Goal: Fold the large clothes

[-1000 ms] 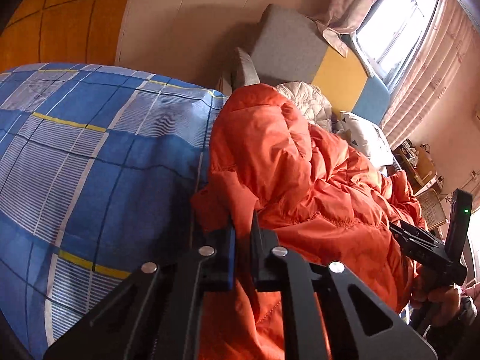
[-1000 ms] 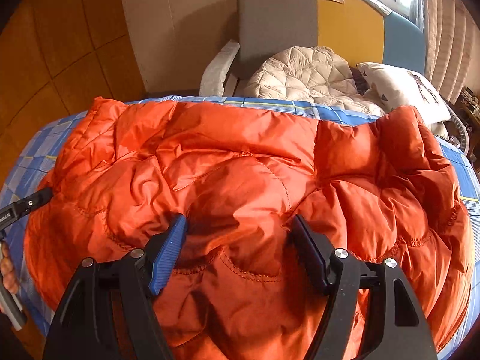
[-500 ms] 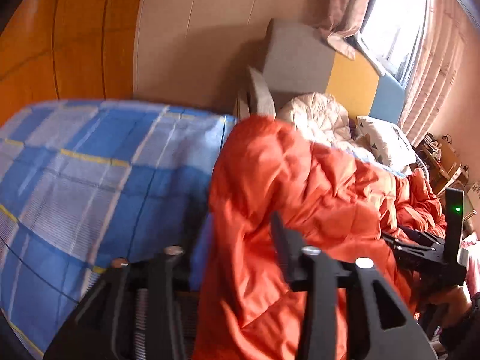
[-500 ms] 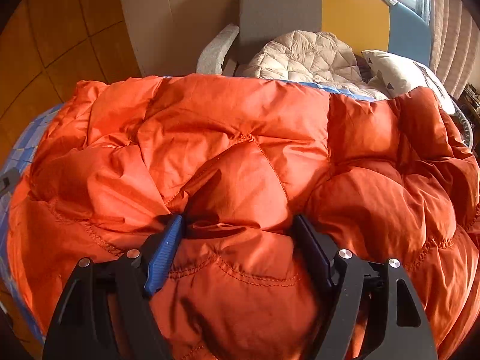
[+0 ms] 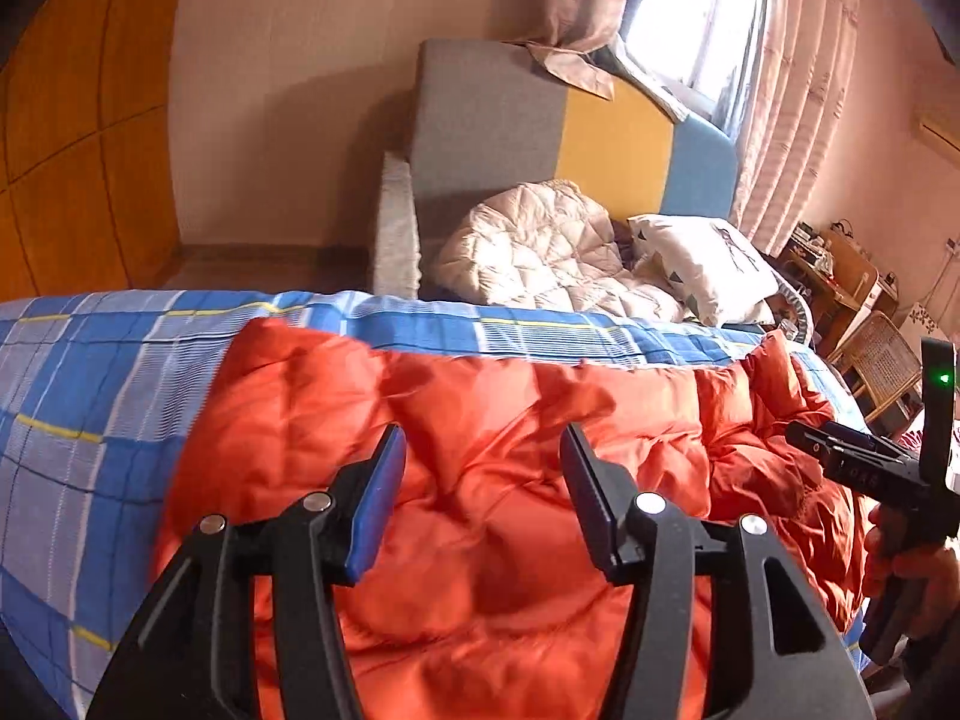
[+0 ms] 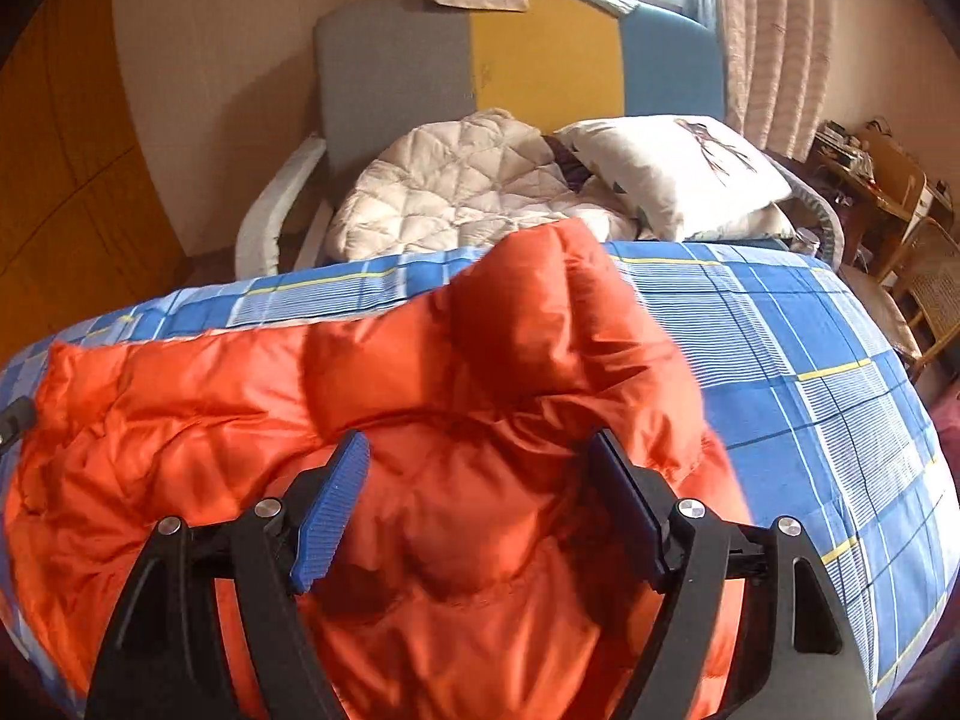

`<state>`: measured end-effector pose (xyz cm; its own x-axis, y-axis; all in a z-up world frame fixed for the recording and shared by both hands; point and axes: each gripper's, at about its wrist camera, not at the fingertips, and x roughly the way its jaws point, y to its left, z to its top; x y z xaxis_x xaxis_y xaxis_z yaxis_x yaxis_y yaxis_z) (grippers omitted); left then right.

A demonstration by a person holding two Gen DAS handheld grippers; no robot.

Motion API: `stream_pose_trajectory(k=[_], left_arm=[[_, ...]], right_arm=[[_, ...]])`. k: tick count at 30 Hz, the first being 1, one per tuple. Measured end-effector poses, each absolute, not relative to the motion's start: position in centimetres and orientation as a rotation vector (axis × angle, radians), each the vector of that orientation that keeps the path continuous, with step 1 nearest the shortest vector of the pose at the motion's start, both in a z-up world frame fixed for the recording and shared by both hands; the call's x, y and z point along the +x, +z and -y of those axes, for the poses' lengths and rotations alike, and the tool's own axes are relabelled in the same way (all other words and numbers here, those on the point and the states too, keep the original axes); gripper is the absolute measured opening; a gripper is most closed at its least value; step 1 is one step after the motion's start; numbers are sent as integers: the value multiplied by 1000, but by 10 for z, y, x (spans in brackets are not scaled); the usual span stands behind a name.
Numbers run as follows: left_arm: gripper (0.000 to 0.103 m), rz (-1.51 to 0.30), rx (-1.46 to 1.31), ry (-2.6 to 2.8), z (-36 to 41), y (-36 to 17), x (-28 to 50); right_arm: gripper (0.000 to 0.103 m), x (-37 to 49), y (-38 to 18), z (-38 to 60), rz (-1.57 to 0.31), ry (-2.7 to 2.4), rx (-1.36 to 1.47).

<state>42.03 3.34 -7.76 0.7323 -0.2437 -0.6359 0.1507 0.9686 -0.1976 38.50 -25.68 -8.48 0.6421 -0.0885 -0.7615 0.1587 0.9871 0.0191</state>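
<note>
Puffy orange jacket (image 5: 480,480) (quilted, seemingly folded) on bed (image 5: 90,420)

Orange jacket (image 5: 492,480); blue plaid bedsheet (image 5: 90,396)

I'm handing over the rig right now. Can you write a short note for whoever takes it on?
Left tool: jaws have just been opening, nothing gripped, above the jacket.
Right tool: open, nothing gripped, over the jacket's right part.
Jacket: orange, puffy, spread across the checked bed, one part humped up.
Done: how many folds are in, I cannot tell.
Left: regrip, finish folding, flatten.
</note>
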Motion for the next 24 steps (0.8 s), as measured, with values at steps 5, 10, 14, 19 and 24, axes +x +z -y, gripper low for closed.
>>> stream_pose_trajectory(k=[5, 10, 14, 19, 24], left_arm=[[53, -745, -99, -233, 1, -89, 444], [53, -802, -80, -212, 16, -113, 467], [54, -819, -91, -206, 15, -128, 474], [55, -818, -123, -205, 14, -144, 476], [55, -827, -105, -192, 18, -150, 477]], right_arm=[[76, 393, -97, 288, -874, -172, 116], [76, 405, -116, 300, -904, -163, 139], [79, 416, -134, 301, -949, -147, 158], [82, 426, -154, 299, -978, -137, 162], [83, 431, -159, 298, -999, -137, 169]])
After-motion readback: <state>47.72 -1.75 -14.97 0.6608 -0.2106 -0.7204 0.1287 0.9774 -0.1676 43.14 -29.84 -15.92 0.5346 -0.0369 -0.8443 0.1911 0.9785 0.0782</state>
